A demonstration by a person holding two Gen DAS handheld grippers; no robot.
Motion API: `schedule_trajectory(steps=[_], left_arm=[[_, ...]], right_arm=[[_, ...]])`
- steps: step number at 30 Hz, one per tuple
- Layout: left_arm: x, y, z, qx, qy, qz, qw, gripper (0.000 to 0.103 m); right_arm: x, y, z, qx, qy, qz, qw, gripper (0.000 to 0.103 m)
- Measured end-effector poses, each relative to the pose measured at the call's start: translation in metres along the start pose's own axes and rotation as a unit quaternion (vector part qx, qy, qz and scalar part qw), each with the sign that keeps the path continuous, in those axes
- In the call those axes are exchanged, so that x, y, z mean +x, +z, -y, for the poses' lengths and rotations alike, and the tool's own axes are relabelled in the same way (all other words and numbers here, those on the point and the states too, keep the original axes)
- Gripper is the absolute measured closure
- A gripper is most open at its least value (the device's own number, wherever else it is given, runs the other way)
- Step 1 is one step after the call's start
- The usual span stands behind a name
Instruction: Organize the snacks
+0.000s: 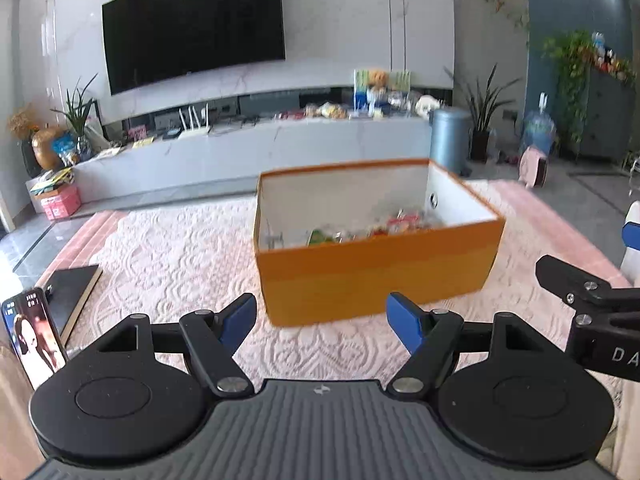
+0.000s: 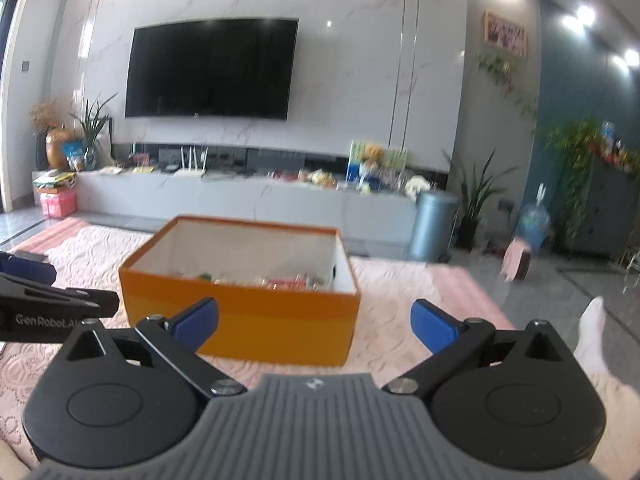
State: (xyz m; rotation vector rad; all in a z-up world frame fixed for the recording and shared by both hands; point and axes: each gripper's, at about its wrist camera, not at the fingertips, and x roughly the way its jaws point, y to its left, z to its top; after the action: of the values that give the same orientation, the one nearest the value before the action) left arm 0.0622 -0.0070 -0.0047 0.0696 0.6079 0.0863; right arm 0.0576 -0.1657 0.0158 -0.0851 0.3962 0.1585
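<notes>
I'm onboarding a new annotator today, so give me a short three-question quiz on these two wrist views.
1. True or false: the open orange cardboard box on the pink quilted mat is empty.
2. Which gripper holds something: (a) left gripper, (b) right gripper, (c) neither?
3. Fill in: at the left edge of the left wrist view, beside a flat black book-like slab, stands a ____ with its screen lit.

Key:
1. False; wrapped snacks lie inside.
2. (c); both pairs of blue-padded fingers stand open with nothing between them.
3. Smartphone.
</notes>
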Motion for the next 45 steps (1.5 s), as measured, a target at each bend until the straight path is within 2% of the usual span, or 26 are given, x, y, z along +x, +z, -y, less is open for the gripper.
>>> schedule_trajectory(steps=[14,27,45], left_arm=[[0.007,-0.004,-0.001,-0.007,0.0,-0.027,0.9996,0.016],[0.002,-0.001,0.001,-0.012,-0.001,-0.031,0.9995,0.016],[0.003,-0.001,0.0,-0.013,0.001,-0.034,0.9993,0.016]], right_arm=[[0.025,-0.005,0.003,0.017,0.001,-0.037,0.999,0.004],[0.02,-0.003,0.004,0.02,-0.001,-0.016,1.0,0.004],[0.019,-0.007,0.0,0.015,-0.004,-0.01,1.0,0.004]])
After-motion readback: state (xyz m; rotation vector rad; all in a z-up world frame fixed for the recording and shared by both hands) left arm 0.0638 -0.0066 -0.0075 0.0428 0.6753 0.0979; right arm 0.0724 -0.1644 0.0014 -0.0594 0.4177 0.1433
